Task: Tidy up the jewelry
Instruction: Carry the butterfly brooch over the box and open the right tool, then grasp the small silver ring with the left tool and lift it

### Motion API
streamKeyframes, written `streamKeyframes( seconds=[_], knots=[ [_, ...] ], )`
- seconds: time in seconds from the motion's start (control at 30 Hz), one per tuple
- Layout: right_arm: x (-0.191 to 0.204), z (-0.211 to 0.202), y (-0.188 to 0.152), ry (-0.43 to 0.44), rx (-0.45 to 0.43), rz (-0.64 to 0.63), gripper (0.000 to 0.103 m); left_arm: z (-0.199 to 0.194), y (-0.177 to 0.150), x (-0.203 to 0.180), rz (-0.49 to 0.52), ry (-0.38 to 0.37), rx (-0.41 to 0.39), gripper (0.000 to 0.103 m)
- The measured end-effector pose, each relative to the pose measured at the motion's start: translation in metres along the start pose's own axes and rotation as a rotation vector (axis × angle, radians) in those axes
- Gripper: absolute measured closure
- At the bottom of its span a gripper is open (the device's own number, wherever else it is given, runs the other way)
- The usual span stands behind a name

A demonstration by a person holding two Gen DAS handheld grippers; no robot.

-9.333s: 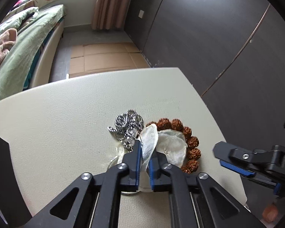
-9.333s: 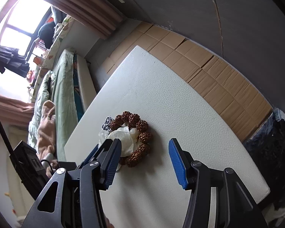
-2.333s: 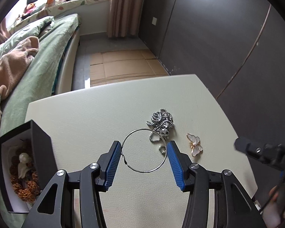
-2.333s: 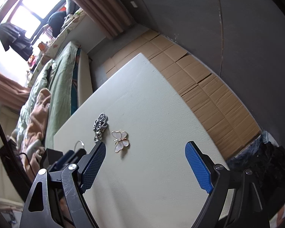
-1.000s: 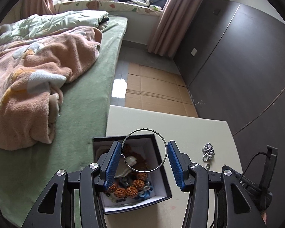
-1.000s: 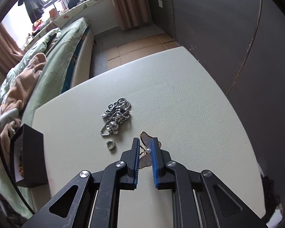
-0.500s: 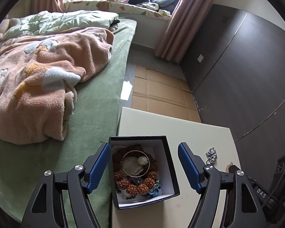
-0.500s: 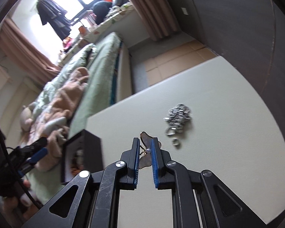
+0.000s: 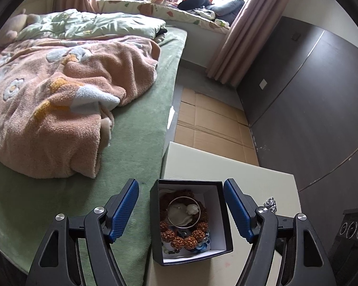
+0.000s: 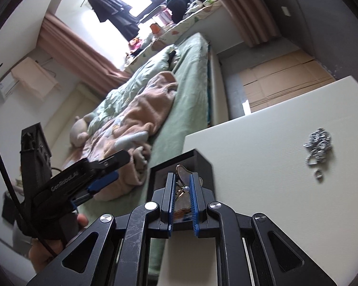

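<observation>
The only writing that can be read is on the left gripper [image 10: 102, 178] as the right wrist view shows it: pale letters run along the black side of its body and look like "GenRobot.AI". The last letters are small and slanted, so that ending is not certain. No other words, numbers, labels or signs can be read in either view, neither on the black jewelry box [image 9: 191, 255] near the counter's [image 9: 269, 181] left edge nor elsewhere in the room.

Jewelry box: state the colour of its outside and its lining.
The jewelry box is black outside and white inside, clearest in the left wrist view.
</observation>
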State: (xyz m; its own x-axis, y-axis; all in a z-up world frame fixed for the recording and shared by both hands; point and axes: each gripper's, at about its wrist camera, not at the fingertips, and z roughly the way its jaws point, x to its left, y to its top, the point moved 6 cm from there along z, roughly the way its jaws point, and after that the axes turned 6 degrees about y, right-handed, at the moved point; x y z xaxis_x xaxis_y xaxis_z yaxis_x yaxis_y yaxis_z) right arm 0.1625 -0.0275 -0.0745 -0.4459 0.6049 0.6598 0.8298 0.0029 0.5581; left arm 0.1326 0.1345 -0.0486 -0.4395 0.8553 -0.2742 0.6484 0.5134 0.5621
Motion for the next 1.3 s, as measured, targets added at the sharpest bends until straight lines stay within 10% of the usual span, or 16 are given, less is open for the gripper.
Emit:
streamKeyframes(
  seconds=[0.23, 0.37, 1.3],
  knots=[
    [0.004, 0.027, -0.006, -0.008, 0.053, -0.005, 0.086, 0.002, 0.003, 0.010, -0.033, -0.001, 0.011, 0.029],
    [-0.007, 0.017, -0.002, -0.032, 0.029, 0.030, 0.049, 0.003, 0.001, 0.005, -0.018, -0.007, 0.013, 0.029],
    [-0.113, -0.117, 0.018, -0.271, -0.103, 0.268, 0.049, 0.023, -0.048, -0.131, 0.241, -0.139, 0.049, 0.029]
  ],
)
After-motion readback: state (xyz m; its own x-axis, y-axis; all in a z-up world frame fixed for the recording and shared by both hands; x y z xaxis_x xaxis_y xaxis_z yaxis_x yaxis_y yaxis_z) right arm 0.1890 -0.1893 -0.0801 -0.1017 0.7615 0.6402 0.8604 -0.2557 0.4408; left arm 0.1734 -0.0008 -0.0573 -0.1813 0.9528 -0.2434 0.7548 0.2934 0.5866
